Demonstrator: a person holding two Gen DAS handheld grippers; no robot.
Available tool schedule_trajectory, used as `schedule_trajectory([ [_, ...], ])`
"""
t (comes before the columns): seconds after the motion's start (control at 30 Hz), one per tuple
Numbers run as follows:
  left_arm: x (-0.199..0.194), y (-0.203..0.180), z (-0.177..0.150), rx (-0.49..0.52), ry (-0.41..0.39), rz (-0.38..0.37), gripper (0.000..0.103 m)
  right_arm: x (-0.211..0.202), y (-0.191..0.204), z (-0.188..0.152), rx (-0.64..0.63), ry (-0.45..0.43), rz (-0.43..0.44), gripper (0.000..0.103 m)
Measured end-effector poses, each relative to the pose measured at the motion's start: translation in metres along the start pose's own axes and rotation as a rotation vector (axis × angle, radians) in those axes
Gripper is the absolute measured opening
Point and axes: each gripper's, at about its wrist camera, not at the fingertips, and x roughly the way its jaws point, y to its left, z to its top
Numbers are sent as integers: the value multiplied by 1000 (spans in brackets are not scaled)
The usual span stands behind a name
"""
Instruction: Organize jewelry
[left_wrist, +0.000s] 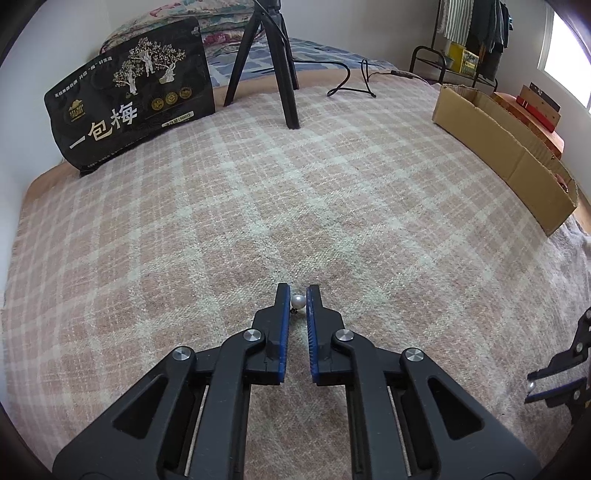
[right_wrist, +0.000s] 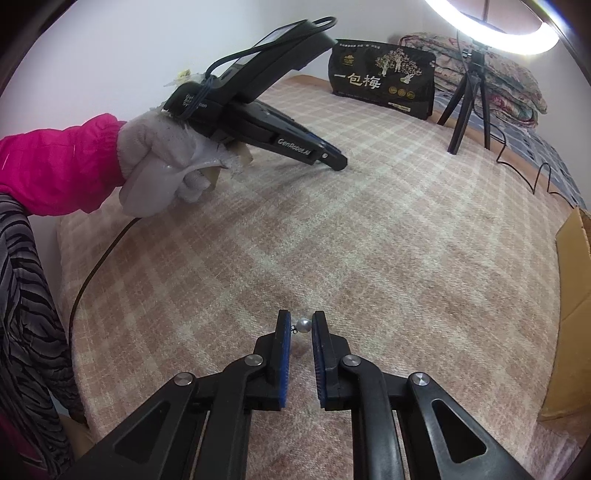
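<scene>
- Left wrist view: left claw (left_wrist: 297, 301) narrowed around a pearl earring (left_wrist: 297, 301), the pearl pinched between the blue pads (left_wrist: 283, 325) near their tips, above the plaid blanket (left_wrist: 258, 206) on the bed.
- Black snack bag (left_wrist: 129, 92) stands far left; tripod (left_wrist: 269, 62) stands behind centre, a black cable (left_wrist: 354, 79) beside it.
- Cardboard box (left_wrist: 506, 155) lies along the right edge of the blanket.
- Right claw (left_wrist: 554, 373) enters at the right margin, a small pearl (left_wrist: 531, 385) visible at its tip.
- Right wrist view: right claw (right_wrist: 300, 326) narrowed on a second pearl earring (right_wrist: 304, 325); the pearl touches the right pad, its small metal post reaches toward the left pad.
- Left claw (right_wrist: 334, 162) appears upper left, tip low over the blanket (right_wrist: 406, 221), held by a gloved hand (right_wrist: 162, 162) in a pink sleeve; its grip cannot be told from here.
- Snack bag (right_wrist: 384, 79) and tripod (right_wrist: 469, 107) stand at the far side; ring light (right_wrist: 517, 33) glows top right.
</scene>
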Motion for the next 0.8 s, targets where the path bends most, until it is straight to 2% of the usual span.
schedule_trajectory([
  [0.5, -39, -42, 28, 66, -70, -16, 7, -60, -39, -12, 95, -67, -97, 9],
  [0.8, -55, -81, 53, 121, -105, -48, 7, -101, -84, -22, 221, -80, -213, 9],
])
